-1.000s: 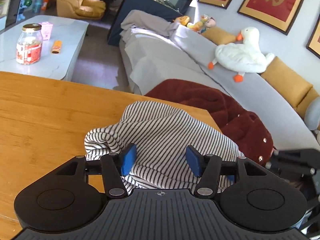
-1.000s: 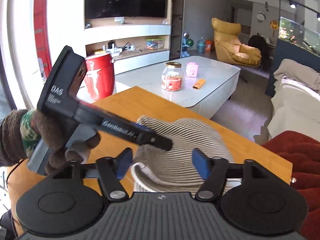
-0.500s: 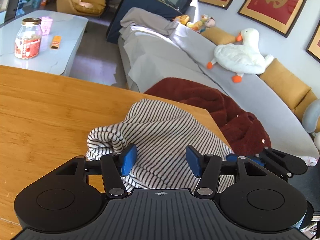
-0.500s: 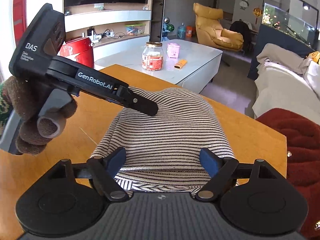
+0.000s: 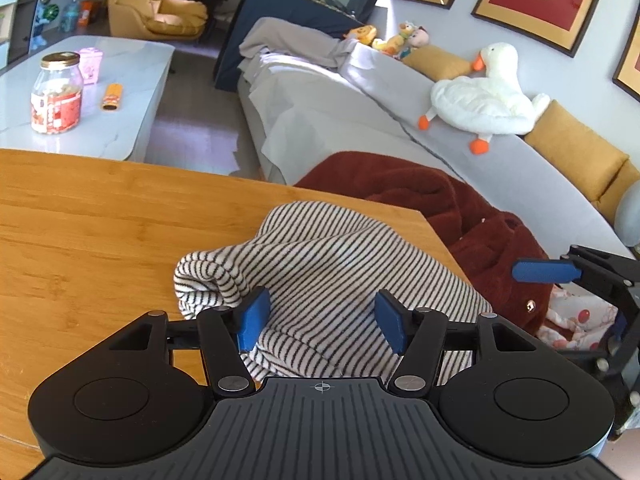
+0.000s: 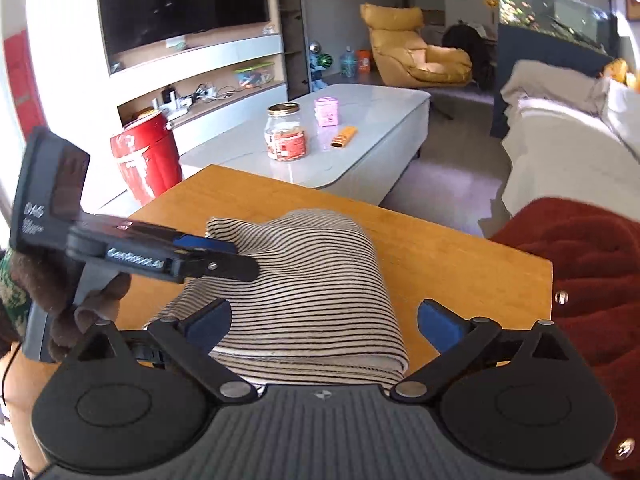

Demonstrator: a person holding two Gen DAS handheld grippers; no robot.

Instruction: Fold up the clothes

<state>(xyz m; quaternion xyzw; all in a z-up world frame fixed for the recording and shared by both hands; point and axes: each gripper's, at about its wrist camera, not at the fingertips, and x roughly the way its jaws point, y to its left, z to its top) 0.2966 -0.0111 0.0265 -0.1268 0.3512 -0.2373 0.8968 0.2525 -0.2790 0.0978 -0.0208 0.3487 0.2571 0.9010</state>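
A striped knit sweater (image 5: 332,280) lies folded in a thick bundle on the wooden desk (image 5: 100,232), close to the desk corner that faces the sofa (image 5: 360,120). In the right wrist view the same sweater (image 6: 304,280) shows its folded edge toward the camera.

The left tool (image 5: 320,320) is released: its two blue pads (image 5: 253,318) stand apart over the near part of the sweater and grasp nothing. The right tool (image 6: 320,324) is also released, its jaws spread wide on either side of the bundle's folded edge, with nothing between them clenched.

In the right wrist view the left tool (image 6: 224,254) reaches over the left side of the sweater from above; I cannot tell if it touches the cloth. A dark red fleece garment (image 5: 460,220) hangs beside the desk corner. On the white coffee table (image 6: 360,120) behind stands a glass jar (image 6: 285,132).
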